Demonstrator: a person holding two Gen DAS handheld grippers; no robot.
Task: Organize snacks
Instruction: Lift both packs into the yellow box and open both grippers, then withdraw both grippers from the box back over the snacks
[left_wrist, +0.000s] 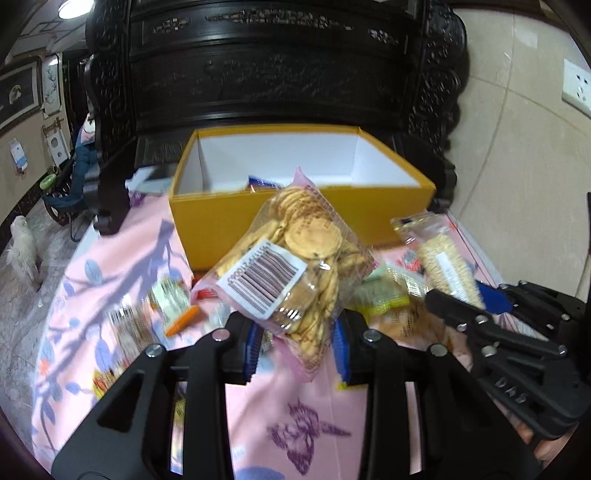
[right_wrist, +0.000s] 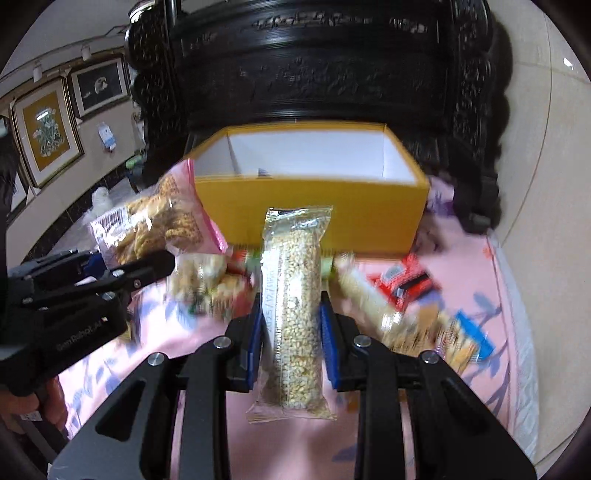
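My left gripper (left_wrist: 297, 341) is shut on a clear and pink bag of round biscuits (left_wrist: 295, 258) with a barcode label, held above the pink cloth in front of the yellow box (left_wrist: 303, 218). My right gripper (right_wrist: 291, 325) is shut on a long clear pack of puffed grain bar (right_wrist: 295, 306), held upright in front of the same yellow box (right_wrist: 314, 210). The box is open, white inside, with a blue packet (left_wrist: 262, 181) at its bottom. Each gripper shows in the other's view: the right one (left_wrist: 476, 306), the left one (right_wrist: 122, 266).
Several loose snack packets lie on the pink flowered cloth (left_wrist: 122, 258), among them a red packet (right_wrist: 402, 280) and a blue-edged one (right_wrist: 469, 339). A dark carved cabinet (left_wrist: 277, 74) stands behind the box. The bed edge and tiled wall are at right.
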